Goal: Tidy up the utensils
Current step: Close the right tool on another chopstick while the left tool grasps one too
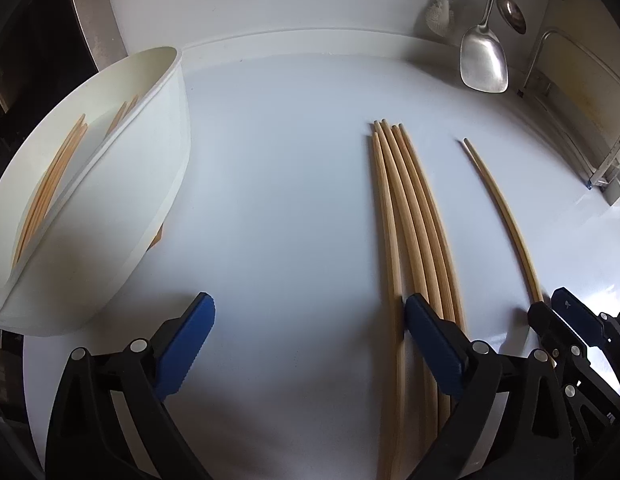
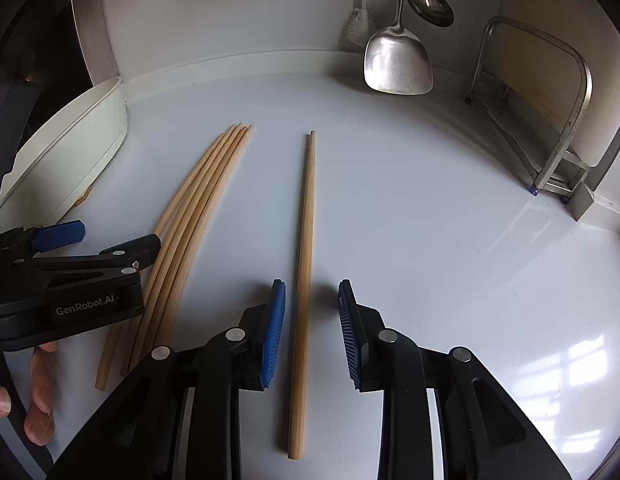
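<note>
Your right gripper (image 2: 311, 322) sits low over white surface (image 2: 429, 208), jaws moderately apart, straddling single chopstick (image 2: 306, 264) without touching it. Your left gripper (image 1: 310, 344) spreads wide, holding nothing; its right pad (image 1: 433, 344) rests against bundle of chopsticks (image 1: 405, 216), which lies flat just left of single one. White utensil tray (image 1: 122, 184) stands at far left, more chopsticks (image 1: 50, 184) inside its compartments. Metal spatula (image 2: 397, 60), ladle (image 2: 429, 2) and brush (image 2: 359, 24) hang at back wall. Metal rack (image 2: 549, 120) stands far right.
</note>
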Action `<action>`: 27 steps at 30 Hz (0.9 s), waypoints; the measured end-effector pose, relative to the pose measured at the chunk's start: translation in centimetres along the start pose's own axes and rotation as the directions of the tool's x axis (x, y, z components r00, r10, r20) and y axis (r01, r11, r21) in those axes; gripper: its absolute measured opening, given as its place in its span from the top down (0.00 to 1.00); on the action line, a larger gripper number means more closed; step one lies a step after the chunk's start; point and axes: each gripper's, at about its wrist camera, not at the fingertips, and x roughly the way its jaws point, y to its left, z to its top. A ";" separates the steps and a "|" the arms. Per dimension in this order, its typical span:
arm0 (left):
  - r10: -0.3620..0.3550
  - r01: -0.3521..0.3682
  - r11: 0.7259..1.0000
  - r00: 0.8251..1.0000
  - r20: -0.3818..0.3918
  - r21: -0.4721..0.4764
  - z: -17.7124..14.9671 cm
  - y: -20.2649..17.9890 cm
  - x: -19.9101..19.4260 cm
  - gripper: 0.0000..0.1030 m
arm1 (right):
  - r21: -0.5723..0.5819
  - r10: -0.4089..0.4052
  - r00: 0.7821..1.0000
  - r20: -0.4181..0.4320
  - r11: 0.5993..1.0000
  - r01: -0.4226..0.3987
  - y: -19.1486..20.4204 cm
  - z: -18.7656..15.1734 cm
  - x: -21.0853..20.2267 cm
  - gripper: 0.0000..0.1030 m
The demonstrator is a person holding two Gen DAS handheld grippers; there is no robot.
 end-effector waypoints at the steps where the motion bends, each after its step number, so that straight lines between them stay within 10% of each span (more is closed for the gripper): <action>1: -0.001 0.001 1.000 1.000 0.000 -0.001 0.1 0.0 0.0 0.08 | -0.007 -0.002 1.000 0.001 1.000 0.002 0.1 0.0 0.0 0.74; 10: -0.041 0.040 0.999 0.999 0.032 0.007 -0.1 -0.2 -0.7 0.38 | -0.031 0.003 1.000 0.011 1.000 -0.002 0.6 0.2 0.3 0.76; 16: -0.084 0.082 0.996 0.996 0.031 0.043 -0.5 -1.6 -1.4 0.93 | -0.046 0.007 1.000 0.015 0.999 -0.006 1.0 0.2 0.3 0.94; 27: -0.143 0.144 0.988 0.989 -0.030 0.055 -0.6 0.1 -4.0 0.93 | 0.072 0.083 0.997 -0.001 0.994 -0.083 -0.7 1.5 -1.3 0.94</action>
